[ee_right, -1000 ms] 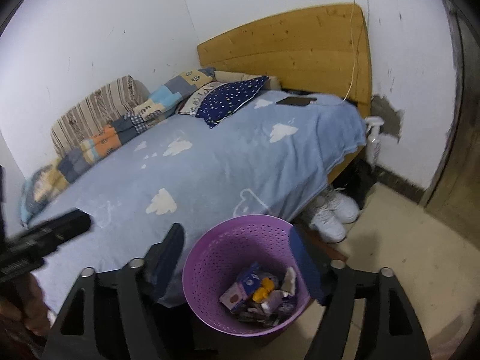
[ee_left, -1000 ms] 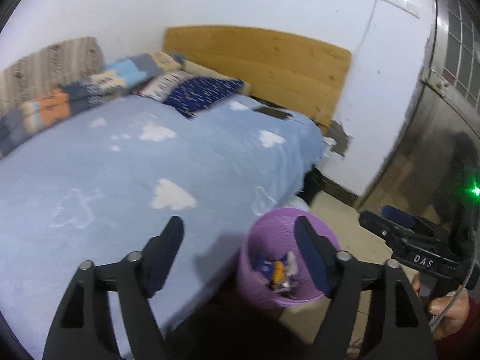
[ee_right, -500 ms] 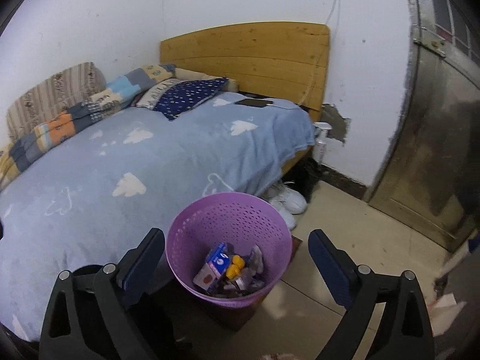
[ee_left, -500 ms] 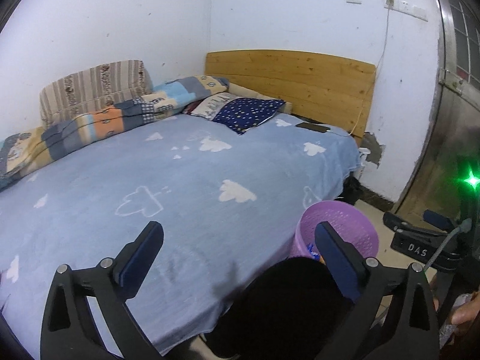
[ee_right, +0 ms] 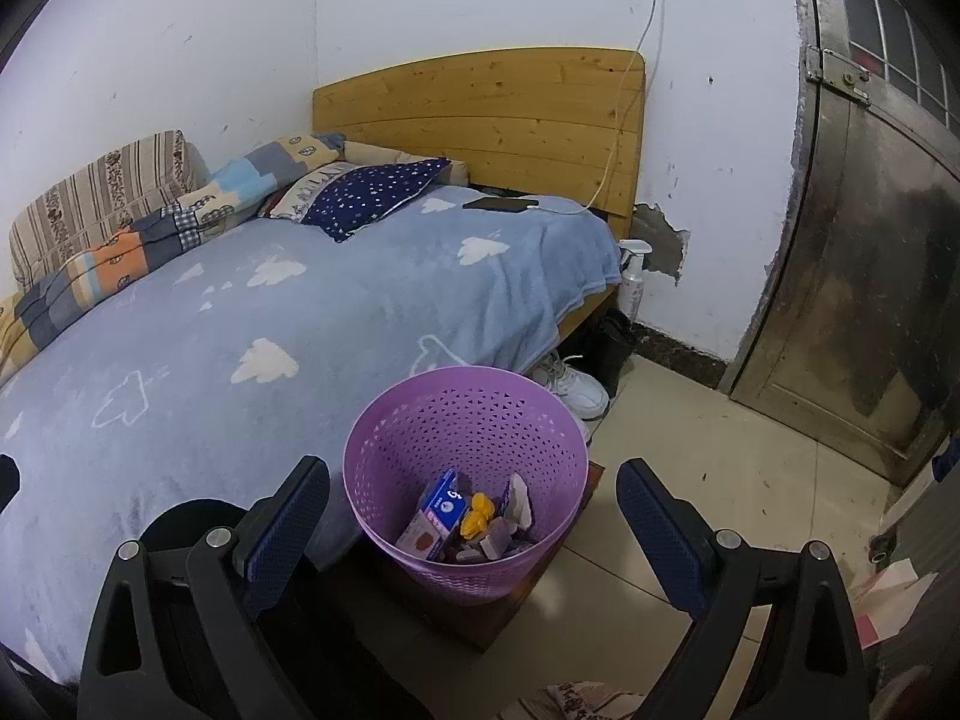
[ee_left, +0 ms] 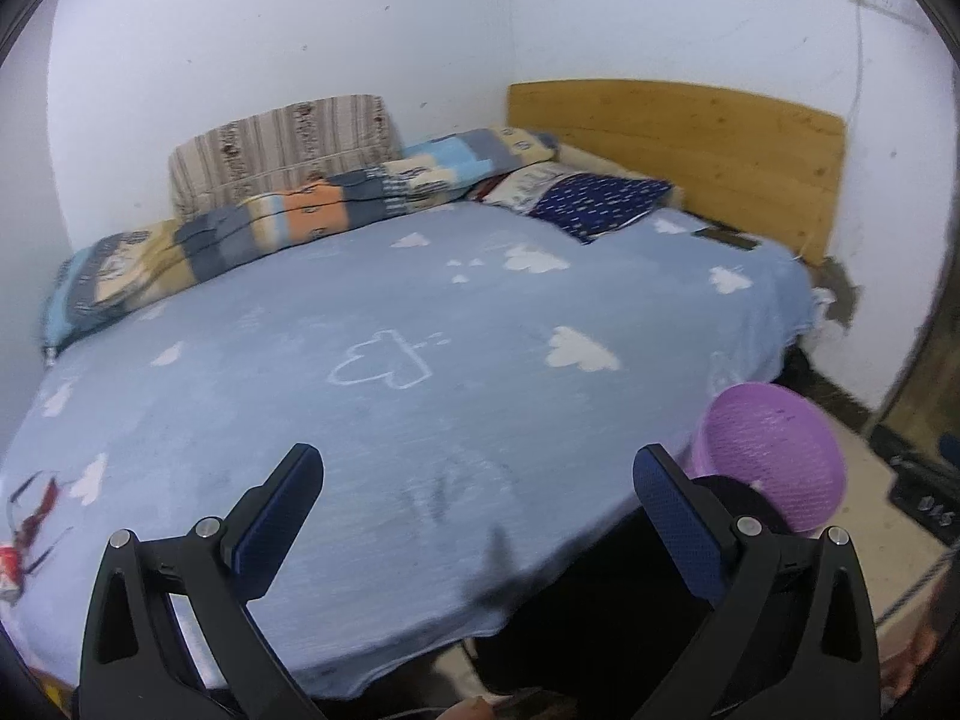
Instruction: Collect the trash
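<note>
A: Currently listing: left gripper (ee_left: 477, 513) and right gripper (ee_right: 474, 513), jaws just opening wide, holding nothing; purple basket (ee_right: 465, 420), centre frame, containing wrappers.

B: Next, probably: red scrap (ee_left: 24, 531), lower left on bed (ee_left: 390, 360), needing reaching.

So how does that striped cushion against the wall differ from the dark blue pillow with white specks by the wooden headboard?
The striped beige cushion stands upright against the wall, while the dark blue speckled pillow lies flat, partly over another pillow. The cushion has brown and beige stripes; the pillow has small white specks on navy. The cushion sits at the far side of the bed, the pillow at the head end near the wooden headboard. Both rest on the blue cloud-print blanket.
</note>
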The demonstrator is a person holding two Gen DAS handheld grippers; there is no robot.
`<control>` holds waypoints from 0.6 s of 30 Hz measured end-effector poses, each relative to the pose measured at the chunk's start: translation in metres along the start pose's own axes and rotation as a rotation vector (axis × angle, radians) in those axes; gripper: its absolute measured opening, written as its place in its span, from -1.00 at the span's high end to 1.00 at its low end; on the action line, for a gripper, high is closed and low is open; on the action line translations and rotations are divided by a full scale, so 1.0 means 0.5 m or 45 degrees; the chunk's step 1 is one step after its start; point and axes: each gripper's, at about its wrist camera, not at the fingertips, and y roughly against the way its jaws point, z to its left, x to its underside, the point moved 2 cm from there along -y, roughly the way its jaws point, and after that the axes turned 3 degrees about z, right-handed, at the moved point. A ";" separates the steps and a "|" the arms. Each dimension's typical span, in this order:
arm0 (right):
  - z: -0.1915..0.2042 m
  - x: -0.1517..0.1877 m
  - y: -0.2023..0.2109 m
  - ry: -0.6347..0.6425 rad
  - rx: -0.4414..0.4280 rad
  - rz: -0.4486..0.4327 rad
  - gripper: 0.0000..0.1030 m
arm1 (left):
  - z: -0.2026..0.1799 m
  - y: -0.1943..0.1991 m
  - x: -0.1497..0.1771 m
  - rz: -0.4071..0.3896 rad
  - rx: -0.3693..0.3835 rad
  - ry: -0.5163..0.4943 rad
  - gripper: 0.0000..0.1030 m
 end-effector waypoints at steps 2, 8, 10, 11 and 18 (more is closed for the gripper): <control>0.001 0.001 0.000 0.001 -0.002 0.002 -0.89 | 0.000 -0.001 0.003 0.006 -0.037 -0.010 -0.99; 0.005 0.002 0.000 0.006 0.001 0.004 -0.89 | -0.009 0.000 0.006 0.007 -0.071 -0.051 -0.99; 0.006 0.003 -0.001 0.008 0.003 0.005 -0.89 | -0.012 0.002 0.007 0.009 -0.071 -0.070 -0.99; 0.007 0.004 0.000 0.008 0.004 0.006 -0.89 | -0.014 0.002 0.008 0.010 -0.069 -0.080 -0.99; 0.008 0.002 -0.006 0.014 0.005 0.013 -0.89 | -0.010 -0.001 0.010 0.020 -0.055 -0.072 -1.00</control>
